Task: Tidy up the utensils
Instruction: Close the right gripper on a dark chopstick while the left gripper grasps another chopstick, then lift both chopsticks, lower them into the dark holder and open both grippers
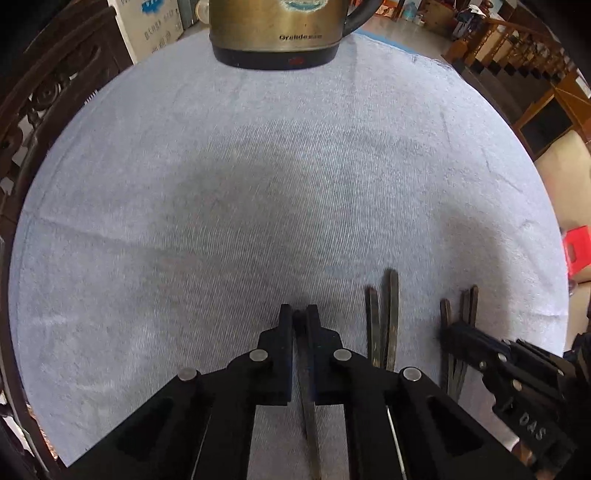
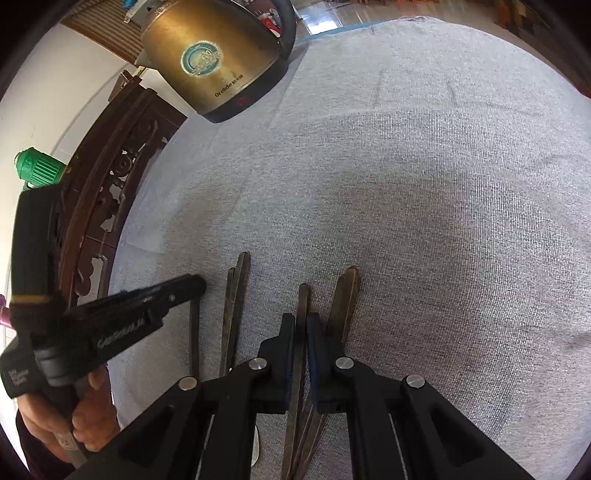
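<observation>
The left claw [image 1: 300, 314] is pinched on one dark, flat, slender chopstick [image 1: 308, 417], whose long axis runs near-to-far, in line with the fingers. The right claw [image 2: 300, 321] is clamped on one stick of a loose bundle [image 2: 341, 302] of about three. Between the claws a pair [image 1: 384, 317] lies on the grey cloth-covered bench [image 1: 221, 184], just right of the left claw, which is judged nearer. About six chopsticks and one brass-coloured kettle [image 1: 275, 33] are counted.

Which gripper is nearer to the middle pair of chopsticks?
Left. The left gripper holds a single chopstick just beside the middle pair; the right gripper clamps one in the far group.
</observation>
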{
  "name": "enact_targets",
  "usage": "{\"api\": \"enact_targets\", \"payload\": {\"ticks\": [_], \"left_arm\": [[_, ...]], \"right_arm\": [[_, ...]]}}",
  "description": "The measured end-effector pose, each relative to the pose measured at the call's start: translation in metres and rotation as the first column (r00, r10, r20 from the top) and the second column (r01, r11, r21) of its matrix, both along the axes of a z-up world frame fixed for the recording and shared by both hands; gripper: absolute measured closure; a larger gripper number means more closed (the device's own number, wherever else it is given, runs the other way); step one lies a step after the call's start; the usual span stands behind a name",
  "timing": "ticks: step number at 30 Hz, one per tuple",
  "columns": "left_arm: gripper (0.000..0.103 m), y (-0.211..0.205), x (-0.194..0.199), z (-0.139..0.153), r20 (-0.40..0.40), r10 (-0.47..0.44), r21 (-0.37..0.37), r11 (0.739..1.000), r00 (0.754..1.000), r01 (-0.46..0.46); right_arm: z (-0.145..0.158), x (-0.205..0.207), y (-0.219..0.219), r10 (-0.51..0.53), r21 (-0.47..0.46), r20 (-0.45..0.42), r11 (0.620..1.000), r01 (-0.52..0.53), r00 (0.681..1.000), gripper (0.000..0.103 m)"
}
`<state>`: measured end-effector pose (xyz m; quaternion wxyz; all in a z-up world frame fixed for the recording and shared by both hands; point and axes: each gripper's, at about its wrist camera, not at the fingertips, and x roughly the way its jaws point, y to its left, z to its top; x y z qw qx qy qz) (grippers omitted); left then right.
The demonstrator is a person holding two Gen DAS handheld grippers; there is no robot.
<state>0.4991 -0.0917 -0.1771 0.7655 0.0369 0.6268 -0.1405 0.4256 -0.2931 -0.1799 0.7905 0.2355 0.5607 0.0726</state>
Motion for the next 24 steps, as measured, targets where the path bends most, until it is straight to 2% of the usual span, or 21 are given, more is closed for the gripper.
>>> {"api": "enact_targets", "payload": {"ticks": [2, 3, 4, 7, 9, 12, 15, 17, 21, 24], "left_arm": [[0.095, 0.005, -0.005, 0.002, -0.016, -0.006, 0.006, 1.0, 1.0, 0.006], [0.092, 0.006, -0.005, 0.003, -0.016, -0.012, 0.004, 1.0, 1.0, 0.012], [0.084, 0.004, -0.009, 0.002, -0.011, -0.02, 0.002, 1.0, 1.0, 0.02], [0.082, 0.003, -0.013, 0.003, 0.039, -0.028, 0.021, 0.999, 0.999, 0.027], [0.095, 0.004, -0.015, 0.004, 0.083, -0.03, 0.059, 0.998, 0.996, 0.025], [0.097, 0.009, -0.021, 0.005, 0.108, -0.019, 0.036, 0.999, 0.994, 0.015], [0.097, 0.027, -0.034, 0.007, 0.13, 0.015, 0.008, 1.0, 0.991, -0.016], [0.097, 0.041, -0.045, 0.023, 0.17, 0.035, -0.034, 0.999, 0.985, -0.03], [0.097, 0.07, -0.096, 0.079, 0.323, 0.053, -0.106, 0.994, 0.945, -0.02], [0.098, 0.083, -0.136, 0.126, 0.444, 0.069, -0.145, 0.989, 0.893, -0.004]], "right_arm": [[0.002, 0.002, 0.005, 0.013, -0.035, -0.018, 0.999, -0.014, 1.0, 0.095], [0.004, 0.003, 0.01, 0.024, -0.063, -0.028, 0.998, -0.026, 0.999, 0.094], [0.005, 0.004, 0.016, 0.029, -0.083, -0.037, 0.996, -0.032, 0.999, 0.094], [0.008, 0.002, 0.027, 0.038, -0.144, -0.024, 0.989, -0.041, 0.999, 0.093], [0.008, 0.001, 0.028, 0.029, -0.147, -0.008, 0.989, -0.03, 1.0, 0.095], [0.009, -0.004, 0.03, 0.018, -0.145, 0.013, 0.989, -0.016, 1.0, 0.095], [0.016, -0.016, 0.031, 0.027, -0.097, 0.06, 0.995, -0.021, 0.998, 0.096], [0.028, -0.025, 0.032, 0.028, -0.089, 0.106, 0.996, -0.019, 0.994, 0.096], [0.058, -0.053, 0.032, 0.03, -0.061, 0.226, 0.998, -0.016, 0.974, 0.096], [0.085, -0.081, 0.031, 0.012, -0.042, 0.325, 0.999, 0.002, 0.946, 0.096]]}}
